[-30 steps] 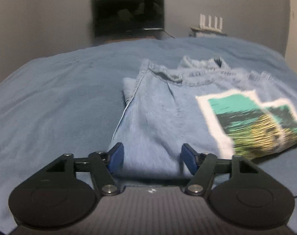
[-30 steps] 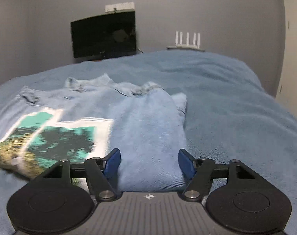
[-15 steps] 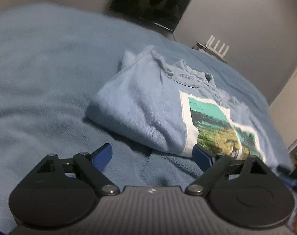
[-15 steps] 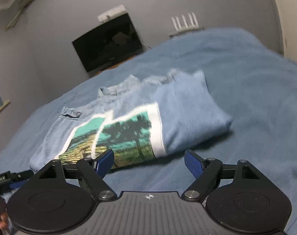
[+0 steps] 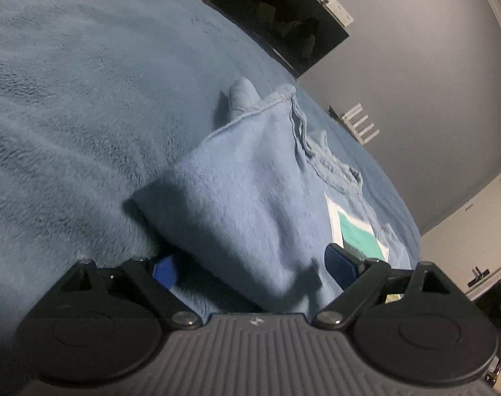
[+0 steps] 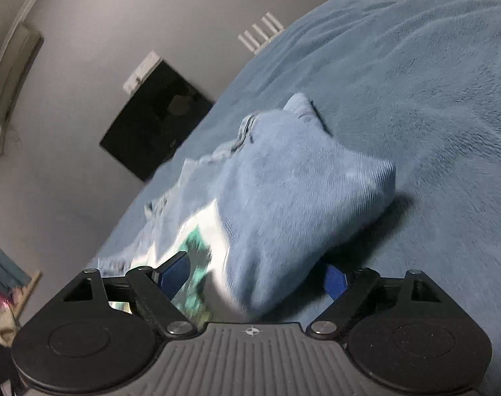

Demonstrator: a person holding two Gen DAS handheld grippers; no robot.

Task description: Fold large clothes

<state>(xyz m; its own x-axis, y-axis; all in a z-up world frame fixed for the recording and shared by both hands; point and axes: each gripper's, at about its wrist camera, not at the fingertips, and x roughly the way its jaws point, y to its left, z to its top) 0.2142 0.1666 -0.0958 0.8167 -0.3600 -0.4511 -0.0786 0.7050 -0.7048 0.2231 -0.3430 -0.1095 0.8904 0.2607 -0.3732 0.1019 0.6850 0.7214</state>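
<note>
Straddling the folded edge now, the left gripper (image 5: pixel 253 270) has one blue pad tucked low by the blanket (image 5: pixel 69 105) and the other riding above the cloth, jaws wide and only just spread, nothing pinched yet. Same story on the other side: the right gripper (image 6: pixel 253 280) has just been opening too, its fingers set wide either side of the near corner of the sweatshirt (image 6: pixel 293 191), with fabric between them but no squeeze that I can see. The light-blue sweatshirt lies already folded on the bed, printed panel (image 5: pixel 357 232) face up, collar end towards the dark screen (image 5: pixel 283 23) on the wall.

Here's the danger as I read it. The fold is thick, several layers, and a bite that takes only the top one will peel the stack apart on the lift. The lower pads sit right against the plush blanket, so a close could snag bedding along with cloth. And with the right view smeared, those hands look to be moving fast; uneven timing between sides would skew the next fold
</note>
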